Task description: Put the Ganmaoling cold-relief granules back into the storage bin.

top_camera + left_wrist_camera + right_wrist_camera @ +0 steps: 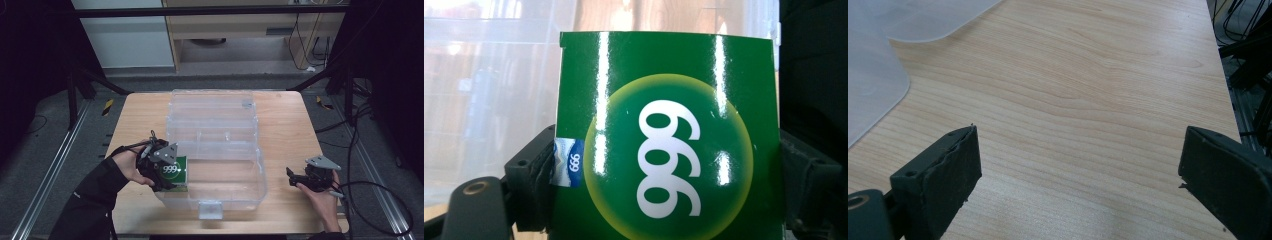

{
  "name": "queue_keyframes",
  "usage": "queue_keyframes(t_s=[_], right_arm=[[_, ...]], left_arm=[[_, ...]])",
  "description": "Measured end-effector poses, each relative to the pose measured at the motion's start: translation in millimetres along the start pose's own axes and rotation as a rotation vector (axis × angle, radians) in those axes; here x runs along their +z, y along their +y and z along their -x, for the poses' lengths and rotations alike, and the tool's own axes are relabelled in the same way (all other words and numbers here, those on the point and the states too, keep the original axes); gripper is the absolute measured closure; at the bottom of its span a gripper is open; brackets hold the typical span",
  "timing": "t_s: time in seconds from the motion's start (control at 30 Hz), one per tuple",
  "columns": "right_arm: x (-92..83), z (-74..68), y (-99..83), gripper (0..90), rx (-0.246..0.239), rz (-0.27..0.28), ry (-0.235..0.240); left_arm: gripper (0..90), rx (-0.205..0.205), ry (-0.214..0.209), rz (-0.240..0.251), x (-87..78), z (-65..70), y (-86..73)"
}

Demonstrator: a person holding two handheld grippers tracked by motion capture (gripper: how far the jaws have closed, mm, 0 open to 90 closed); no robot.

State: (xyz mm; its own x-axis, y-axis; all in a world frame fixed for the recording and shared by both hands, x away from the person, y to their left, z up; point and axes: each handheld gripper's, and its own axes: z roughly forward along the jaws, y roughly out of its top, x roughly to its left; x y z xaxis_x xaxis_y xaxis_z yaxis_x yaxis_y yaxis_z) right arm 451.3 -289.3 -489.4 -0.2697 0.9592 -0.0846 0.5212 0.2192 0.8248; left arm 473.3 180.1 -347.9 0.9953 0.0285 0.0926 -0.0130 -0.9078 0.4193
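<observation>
Looks like the green 999 box is clamped in the left hand-held gripper at the clear storage case's near-left corner, so next it'd probably be lowered inside and released.

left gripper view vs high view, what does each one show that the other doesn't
Left gripper view alone: the small blue 999 sticker at the edge of the green 999 box, and the black pads pressing the box's sides.

High view alone: the whole clear plastic case with its lid open, the wooden table, and the right claw resting open by the case, holding nothing.

Both: the green box in the left claw, at the clear case's near left corner.
</observation>
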Motion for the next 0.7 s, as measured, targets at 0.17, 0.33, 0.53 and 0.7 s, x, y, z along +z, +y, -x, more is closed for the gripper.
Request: queue_keyframes(t_s=[0.17, 0.33, 0.53, 0.7], right_arm=[[0.1, -0.3, -0.1, 3.9, -0.001, -0.001, 0.001], [0.1, -0.4, -0.2, 3.9, -0.002, 0.000, 0.002], [0.3, -0.6, -0.3, 3.9, -0.006, -0.001, 0.003], [0.4, -0.6, -0.3, 4.0, -0.006, 0.000, 0.003]], left_arm=[[14.8, 0.002, -0.010, 0.004, 2.7, 1.1, -0.9], [14.9, 0.008, -0.011, 0.006, 5.3, 3.1, -1.3], [15.0, 0.015, -0.015, 0.006, 8.0, 4.9, -1.3], [15.1, 0.022, -0.009, 0.012, 7.8, 6.0, -2.0]])
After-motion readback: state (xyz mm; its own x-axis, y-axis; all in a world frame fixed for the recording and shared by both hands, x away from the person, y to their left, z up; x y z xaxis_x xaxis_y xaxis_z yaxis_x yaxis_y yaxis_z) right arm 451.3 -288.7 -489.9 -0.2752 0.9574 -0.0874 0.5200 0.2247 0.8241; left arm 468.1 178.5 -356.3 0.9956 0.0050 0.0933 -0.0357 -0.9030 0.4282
